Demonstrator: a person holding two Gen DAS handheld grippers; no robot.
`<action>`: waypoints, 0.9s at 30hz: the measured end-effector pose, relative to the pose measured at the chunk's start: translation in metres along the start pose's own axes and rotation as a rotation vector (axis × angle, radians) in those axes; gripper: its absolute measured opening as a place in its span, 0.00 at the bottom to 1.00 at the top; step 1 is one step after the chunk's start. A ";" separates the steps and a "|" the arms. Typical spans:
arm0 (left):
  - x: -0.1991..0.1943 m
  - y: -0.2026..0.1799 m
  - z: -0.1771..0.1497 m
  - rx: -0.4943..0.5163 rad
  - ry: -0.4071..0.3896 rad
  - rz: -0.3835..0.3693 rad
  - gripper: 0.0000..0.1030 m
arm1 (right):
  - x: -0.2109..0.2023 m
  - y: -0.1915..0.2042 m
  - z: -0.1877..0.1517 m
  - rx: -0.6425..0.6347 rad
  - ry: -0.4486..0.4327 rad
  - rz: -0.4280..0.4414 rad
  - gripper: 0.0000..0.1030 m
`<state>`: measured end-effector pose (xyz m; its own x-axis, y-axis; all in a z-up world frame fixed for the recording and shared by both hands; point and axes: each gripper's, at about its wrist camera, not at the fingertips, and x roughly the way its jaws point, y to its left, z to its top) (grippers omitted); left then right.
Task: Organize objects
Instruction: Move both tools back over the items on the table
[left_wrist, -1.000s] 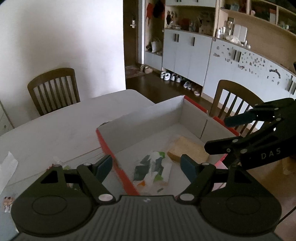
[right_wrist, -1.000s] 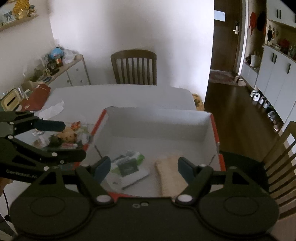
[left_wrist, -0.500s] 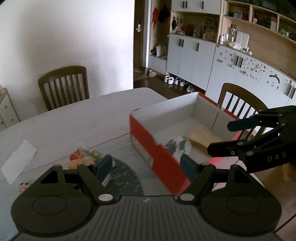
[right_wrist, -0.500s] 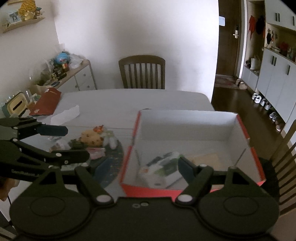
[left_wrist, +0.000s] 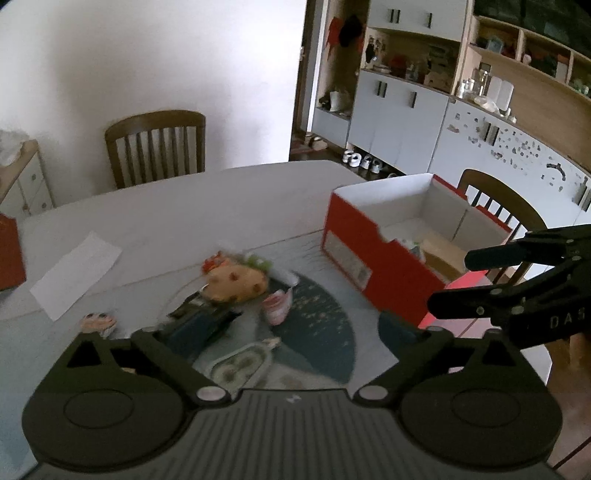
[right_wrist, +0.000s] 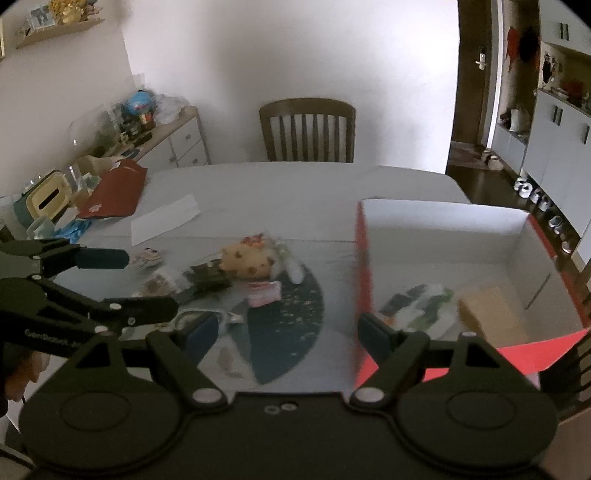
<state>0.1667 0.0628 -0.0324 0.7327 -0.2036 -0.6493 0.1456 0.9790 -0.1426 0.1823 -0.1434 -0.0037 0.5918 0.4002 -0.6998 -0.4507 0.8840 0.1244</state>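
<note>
Reading what lettering we can, "DAS" shows on our right tongs (left_wrist: 476, 280), spread apart and empty like our left tongs (left_wrist: 288, 328); the red box (left_wrist: 373, 254), white label illegible, sits on the table (left_wrist: 207, 206) beside scattered snack packets (left_wrist: 236, 282)

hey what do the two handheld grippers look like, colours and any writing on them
Both are matte black plastic. The left gripper has a ribbed grey-black body, two round discs, silver pivot screws, angular linkage arms and dark teal pads on its jaws. The right gripper matches it, with two small holes at centre. Seen side-on, the right one bears pale letters "DAS"; the left one's pale lettering is too blurred to read.
</note>
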 end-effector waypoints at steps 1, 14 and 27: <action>-0.002 0.005 -0.003 -0.006 0.001 0.000 0.98 | 0.002 0.005 0.000 -0.001 0.002 -0.001 0.80; -0.008 0.088 -0.059 -0.084 0.062 0.080 1.00 | 0.048 0.052 -0.007 -0.024 0.075 -0.013 0.80; 0.018 0.123 -0.101 -0.039 0.127 0.153 1.00 | 0.098 0.094 -0.012 -0.030 0.165 0.026 0.80</action>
<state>0.1308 0.1785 -0.1370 0.6541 -0.0543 -0.7544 0.0111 0.9980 -0.0622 0.1896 -0.0241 -0.0689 0.4628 0.3759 -0.8028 -0.4861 0.8649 0.1247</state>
